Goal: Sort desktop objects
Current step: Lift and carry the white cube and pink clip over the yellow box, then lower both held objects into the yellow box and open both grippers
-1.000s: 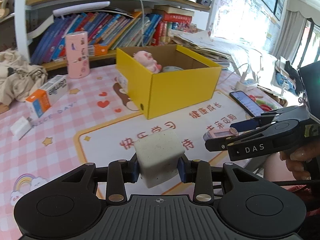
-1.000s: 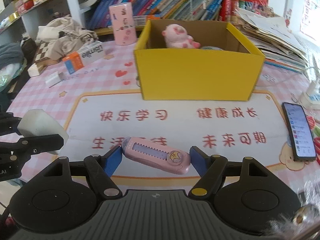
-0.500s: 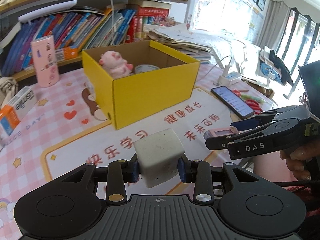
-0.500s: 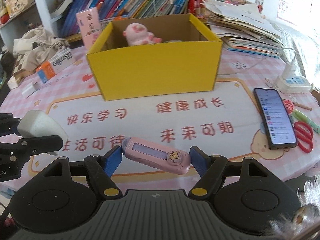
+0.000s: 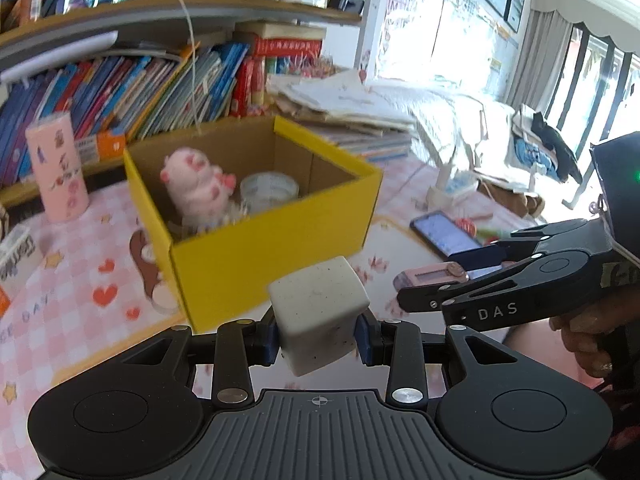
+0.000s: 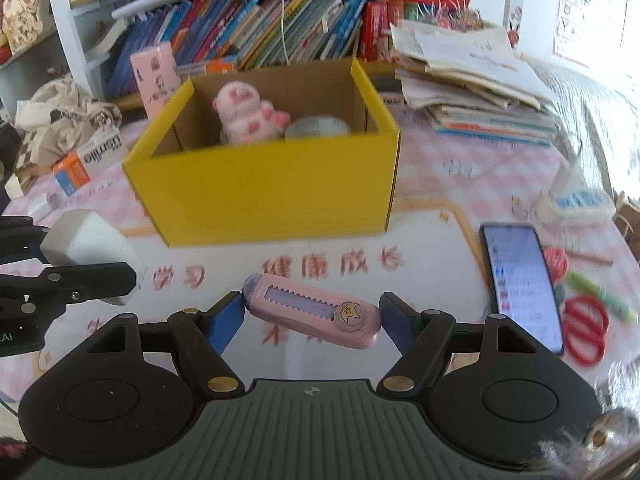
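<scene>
My left gripper (image 5: 318,338) is shut on a grey-white cube eraser (image 5: 318,314), held in the air in front of the yellow box (image 5: 272,248). My right gripper (image 6: 312,316) is shut on a pink utility knife (image 6: 312,312), held crosswise above the mat. The yellow box (image 6: 264,196) stands open and holds a pink plush pig (image 6: 246,116) and a roll of tape (image 6: 318,128). The eraser also shows at the left of the right wrist view (image 6: 90,246), and the knife at the right of the left wrist view (image 5: 430,274).
A phone (image 6: 520,280), red scissors (image 6: 584,328) and a green pen lie on the mat to the right. A pink cylinder (image 5: 56,168) and a toothpaste box (image 6: 86,156) are at the left. Books line the shelf behind; stacked papers (image 6: 472,80) lie at the right rear.
Both grippers have risen and moved closer to the yellow box, each keeping hold of its object. The box now appears larger and its inside is more visible.
</scene>
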`<state>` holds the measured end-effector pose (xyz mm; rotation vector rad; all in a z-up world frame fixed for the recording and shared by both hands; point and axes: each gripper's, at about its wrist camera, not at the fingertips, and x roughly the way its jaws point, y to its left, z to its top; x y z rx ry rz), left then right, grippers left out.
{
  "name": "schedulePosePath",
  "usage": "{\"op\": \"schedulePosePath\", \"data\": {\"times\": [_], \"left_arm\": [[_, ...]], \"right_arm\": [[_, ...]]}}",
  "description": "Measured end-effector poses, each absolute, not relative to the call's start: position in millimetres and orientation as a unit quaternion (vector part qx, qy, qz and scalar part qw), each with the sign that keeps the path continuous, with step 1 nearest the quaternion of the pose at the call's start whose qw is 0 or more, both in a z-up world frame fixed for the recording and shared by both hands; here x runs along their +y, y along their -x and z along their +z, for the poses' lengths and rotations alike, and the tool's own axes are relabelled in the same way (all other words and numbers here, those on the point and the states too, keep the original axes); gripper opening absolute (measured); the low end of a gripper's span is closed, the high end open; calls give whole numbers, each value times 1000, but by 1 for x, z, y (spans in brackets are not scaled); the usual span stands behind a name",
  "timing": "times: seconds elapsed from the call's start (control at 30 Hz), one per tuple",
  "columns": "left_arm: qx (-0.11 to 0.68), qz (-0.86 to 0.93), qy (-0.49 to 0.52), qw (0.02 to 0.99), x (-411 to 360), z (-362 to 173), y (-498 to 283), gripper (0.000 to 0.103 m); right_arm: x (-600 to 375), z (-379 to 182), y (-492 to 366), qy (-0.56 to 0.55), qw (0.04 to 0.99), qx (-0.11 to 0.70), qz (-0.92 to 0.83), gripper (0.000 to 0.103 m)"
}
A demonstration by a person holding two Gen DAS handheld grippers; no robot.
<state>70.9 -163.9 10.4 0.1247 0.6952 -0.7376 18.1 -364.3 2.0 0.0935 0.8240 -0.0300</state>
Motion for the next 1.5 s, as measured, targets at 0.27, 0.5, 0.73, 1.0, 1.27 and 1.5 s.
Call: {"op": "schedulePosePath", "data": {"times": [0.27, 0.5, 0.73, 1.0, 1.27, 1.5], "left_arm": [[304, -331, -42, 892, -190, 34, -100, 35], [285, -287, -48, 913, -202, 47, -128, 35], [283, -250, -72, 923, -213, 45, -157, 35], [329, -232, -89, 911, -231, 20, -198, 35], [378, -238, -103, 889, -247, -8, -216, 35], [409, -234, -81, 878, -244, -16, -222, 35]], "right_arm": [[-392, 35, -52, -34, 938, 345, 26, 72], [-418, 54, -97, -24, 948, 312, 56, 72], [-426, 65, -154, 5, 953, 284, 102, 72], [-407, 53, -229, 50, 937, 305, 165, 73], [-382, 8, -285, 102, 894, 380, 215, 73], [-374, -10, -308, 118, 870, 414, 238, 73]]}}
